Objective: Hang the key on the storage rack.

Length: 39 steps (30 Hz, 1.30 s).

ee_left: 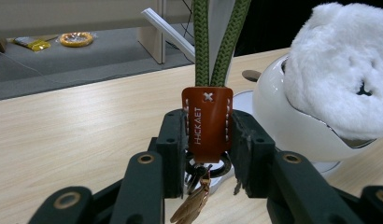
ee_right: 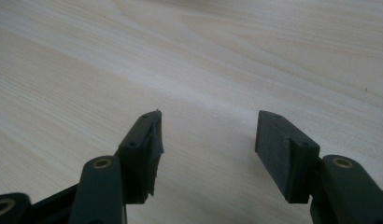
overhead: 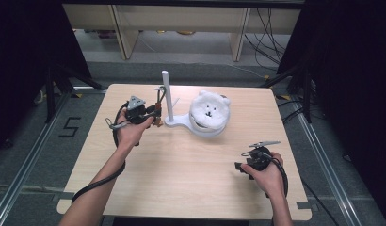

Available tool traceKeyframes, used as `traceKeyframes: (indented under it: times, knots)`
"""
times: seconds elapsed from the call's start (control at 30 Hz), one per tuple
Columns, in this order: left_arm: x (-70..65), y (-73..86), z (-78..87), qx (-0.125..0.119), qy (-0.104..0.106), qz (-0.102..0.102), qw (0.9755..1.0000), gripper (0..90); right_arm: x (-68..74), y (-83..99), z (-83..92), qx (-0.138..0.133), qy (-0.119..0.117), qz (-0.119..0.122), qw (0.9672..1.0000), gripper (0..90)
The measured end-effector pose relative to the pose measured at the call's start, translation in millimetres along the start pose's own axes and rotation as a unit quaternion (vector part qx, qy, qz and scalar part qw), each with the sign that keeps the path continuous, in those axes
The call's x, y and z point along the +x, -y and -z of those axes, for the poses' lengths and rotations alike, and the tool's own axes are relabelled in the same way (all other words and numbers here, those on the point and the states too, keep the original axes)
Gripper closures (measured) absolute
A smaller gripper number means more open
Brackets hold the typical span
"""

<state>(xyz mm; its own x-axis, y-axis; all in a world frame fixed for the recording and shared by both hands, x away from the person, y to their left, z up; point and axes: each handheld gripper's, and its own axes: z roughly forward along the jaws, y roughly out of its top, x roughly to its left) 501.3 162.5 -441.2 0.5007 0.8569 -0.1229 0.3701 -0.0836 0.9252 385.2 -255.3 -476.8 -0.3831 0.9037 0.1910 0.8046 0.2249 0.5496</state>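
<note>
My left gripper [overhead: 153,115] [ee_left: 207,140] is shut on the orange leather tag [ee_left: 207,123] of a key lanyard. Its green cord [ee_left: 210,42] [overhead: 158,98] rises from the tag beside the white post of a stand [overhead: 166,96]. A key ring with brass-coloured keys [ee_left: 196,193] dangles below the tag between the jaws. Right of the post, a white plush bear head [overhead: 209,109] [ee_left: 343,70] rests in a white bowl [overhead: 206,131] [ee_left: 292,130]. My right gripper [overhead: 239,166] [ee_right: 208,135] stands open over the bare wooden table [ee_right: 227,56] at the front right, nothing between its fingers.
The stand's flat white base [overhead: 178,123] joins the post to the bowl. The light wooden table [overhead: 181,174] has open surface in front and on the left. Beyond the far edge are grey floor, shelf legs and cables [overhead: 266,33].
</note>
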Motion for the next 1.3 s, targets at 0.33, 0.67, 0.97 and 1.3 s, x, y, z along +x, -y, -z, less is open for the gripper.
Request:
traceKeyframes:
  times: [0.33, 0.67, 0.97, 1.3]
  knots:
    - [-1.4, -1.3, 2.7, 0.008, -0.007, -0.008, 0.9999, 61.4, 0.1, 0.1, 0.1, 0.000, 0.000, 0.000, 1.0000, 42.3]
    - [-2.7, -0.5, 25.5, 0.007, -0.015, -0.045, 0.9988, 52.9, 2.3, -0.1, 0.9, 0.000, -0.002, -0.004, 1.0000, 42.2]
    - [-5.2, -1.0, 55.5, 0.009, -0.015, -0.079, 0.9967, 46.6, 2.7, -0.2, 0.8, -0.001, -0.002, -0.006, 1.0000, 42.2]
    - [6.1, 8.1, 81.5, 0.010, -0.028, -0.082, 0.9962, 44.2, 2.0, -1.2, 1.8, 0.007, 0.001, 0.002, 1.0000, 42.1]
